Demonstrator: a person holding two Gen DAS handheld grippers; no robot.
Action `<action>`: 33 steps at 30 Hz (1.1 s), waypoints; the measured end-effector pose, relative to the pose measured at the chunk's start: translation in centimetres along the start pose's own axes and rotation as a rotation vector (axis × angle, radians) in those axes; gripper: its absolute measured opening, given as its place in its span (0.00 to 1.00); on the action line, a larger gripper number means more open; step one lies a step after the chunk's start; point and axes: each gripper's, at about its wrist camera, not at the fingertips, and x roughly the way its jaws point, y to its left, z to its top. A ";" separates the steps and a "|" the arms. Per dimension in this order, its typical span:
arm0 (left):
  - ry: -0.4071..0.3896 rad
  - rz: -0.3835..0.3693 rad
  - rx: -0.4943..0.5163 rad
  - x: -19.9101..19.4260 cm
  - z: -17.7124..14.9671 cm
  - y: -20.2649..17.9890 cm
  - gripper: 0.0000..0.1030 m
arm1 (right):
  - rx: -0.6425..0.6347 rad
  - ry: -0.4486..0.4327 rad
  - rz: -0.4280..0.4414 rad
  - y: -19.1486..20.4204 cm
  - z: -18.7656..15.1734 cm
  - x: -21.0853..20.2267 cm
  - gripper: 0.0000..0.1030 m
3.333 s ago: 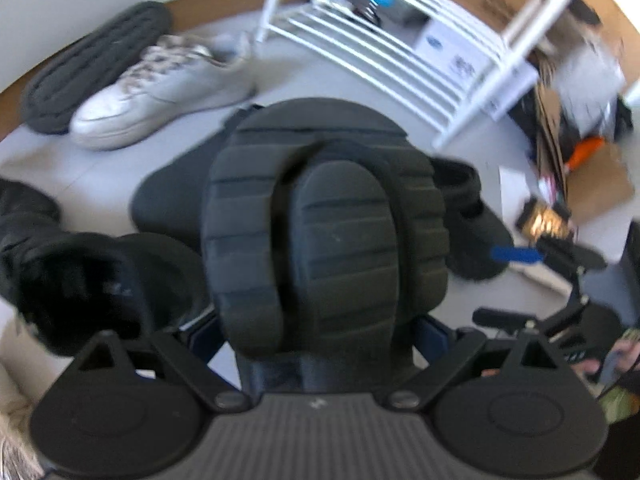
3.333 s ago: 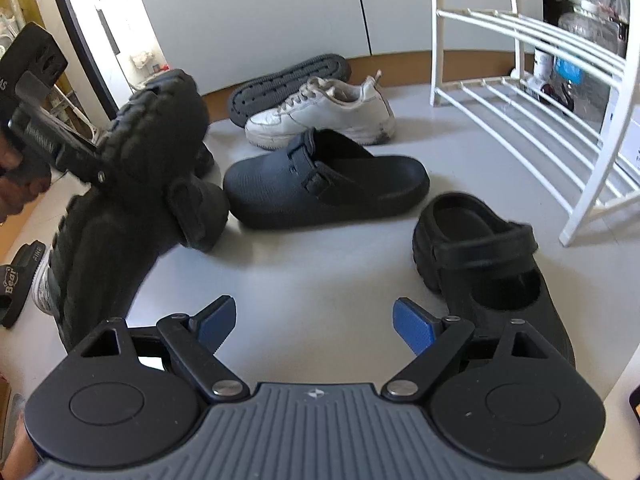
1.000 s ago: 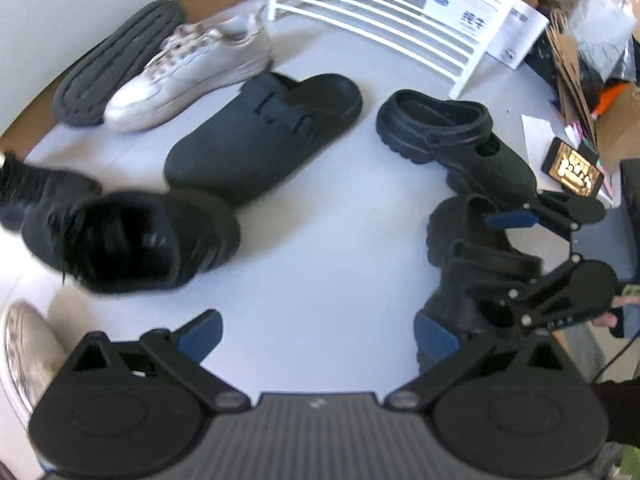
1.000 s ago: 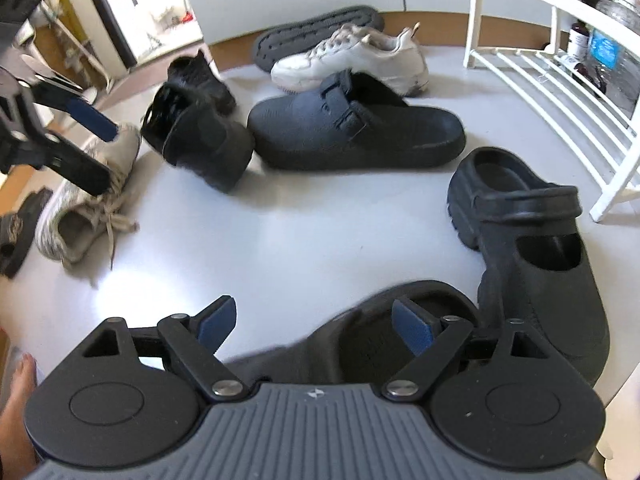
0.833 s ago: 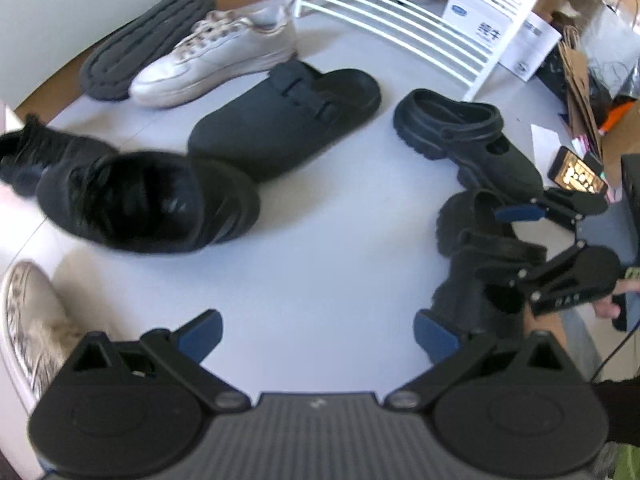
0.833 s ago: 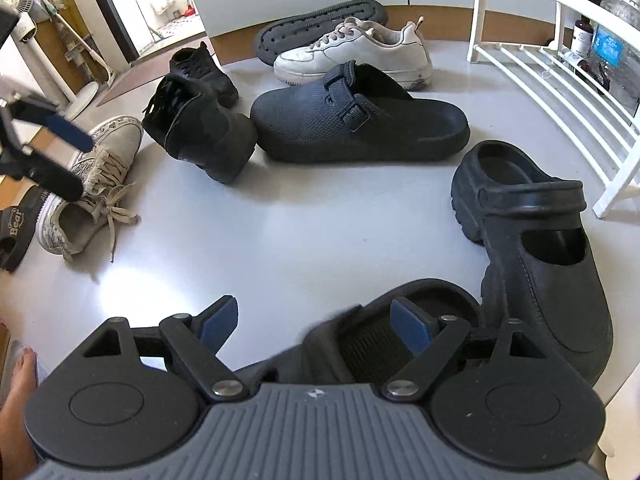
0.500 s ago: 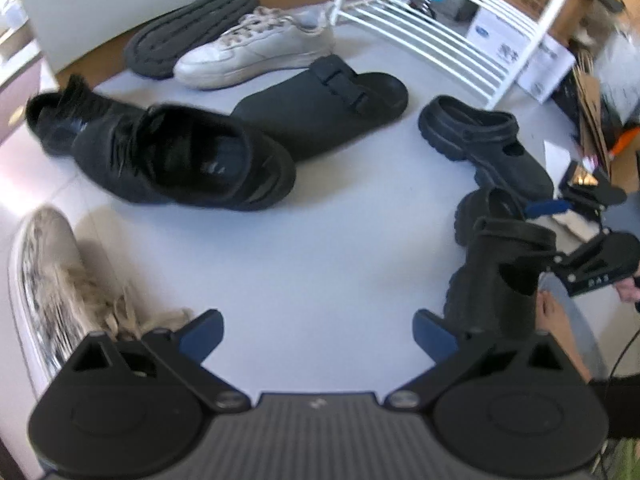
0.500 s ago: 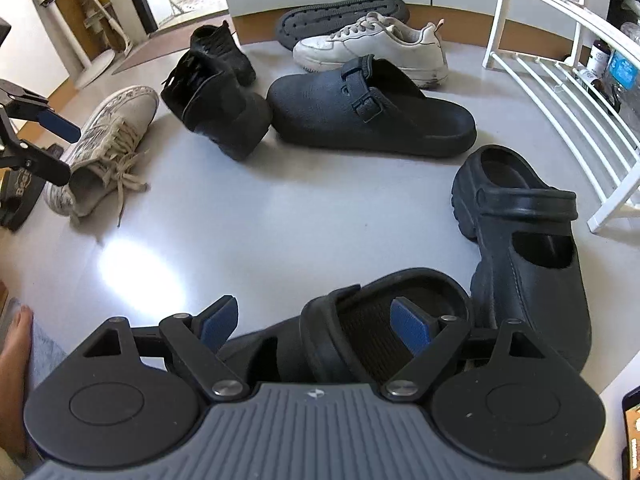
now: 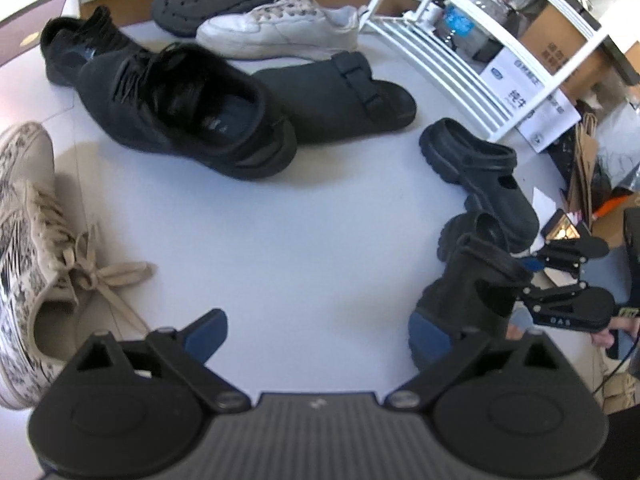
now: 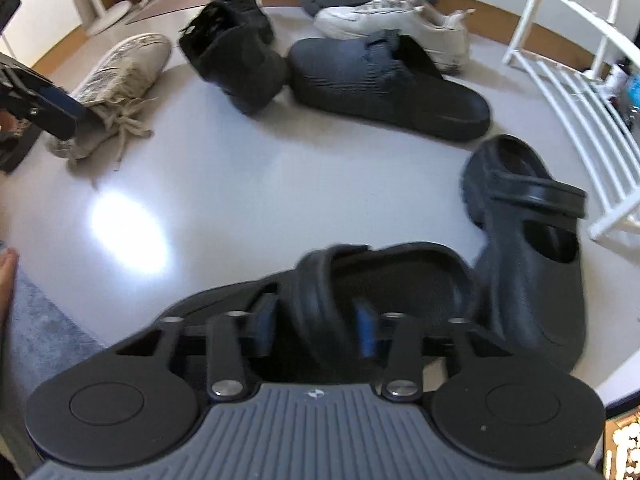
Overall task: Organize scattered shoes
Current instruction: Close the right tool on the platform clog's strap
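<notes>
Closing just now on the strap of a black clog (image 10: 340, 280), the right gripper (image 10: 316, 330) grips it (its twin (image 10: 532, 248) touches it); the left gripper (image 9: 316, 332) is open and empty.

Black strapped clog (image 10: 380, 280) tilted beside its upright mate (image 10: 528, 240); other shoes scattered around.

The right tongs (image 10: 316, 330), wide apart a second ago, have just been closing on the strap of the black clog (image 10: 360, 276) beside its twin (image 10: 532, 248); the left tongs (image 9: 316, 332), now empty, no longer hold the black sneaker (image 9: 188, 108).
</notes>
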 end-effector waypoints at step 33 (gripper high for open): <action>0.034 -0.008 -0.040 0.7 -0.5 1.0 0.96 | 0.085 -0.138 -0.055 -0.6 5.3 0.3 0.79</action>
